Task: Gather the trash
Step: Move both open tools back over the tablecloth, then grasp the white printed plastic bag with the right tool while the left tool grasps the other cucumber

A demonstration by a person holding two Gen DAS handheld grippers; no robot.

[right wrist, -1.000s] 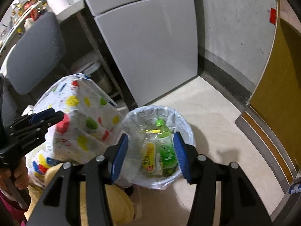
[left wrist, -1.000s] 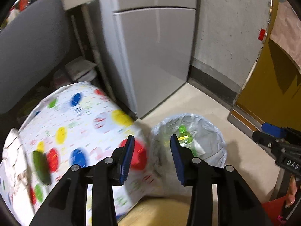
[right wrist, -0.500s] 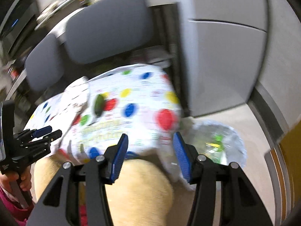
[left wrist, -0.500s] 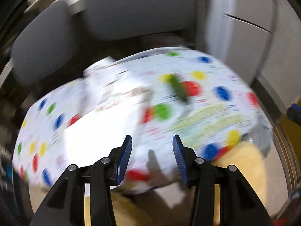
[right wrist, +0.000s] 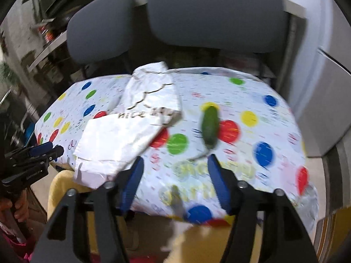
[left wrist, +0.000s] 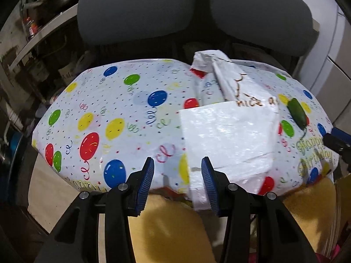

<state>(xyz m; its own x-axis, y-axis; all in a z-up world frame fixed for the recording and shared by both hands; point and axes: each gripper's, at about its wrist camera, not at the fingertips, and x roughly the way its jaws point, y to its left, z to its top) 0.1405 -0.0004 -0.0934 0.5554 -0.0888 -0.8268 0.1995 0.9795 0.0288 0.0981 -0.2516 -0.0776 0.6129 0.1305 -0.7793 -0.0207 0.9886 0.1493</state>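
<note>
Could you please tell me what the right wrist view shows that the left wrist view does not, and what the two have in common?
Only the right wrist view shows two grey chair backs side by side, and the left gripper at its left edge, jaws nearly together and empty. Only the left wrist view shows a yellow cushion filling the space beneath the table. Both show the balloon-print tablecloth, the white paper bag lying on it and the green pepper beside it. Each view's own gripper is open and empty, including the right gripper.
</note>
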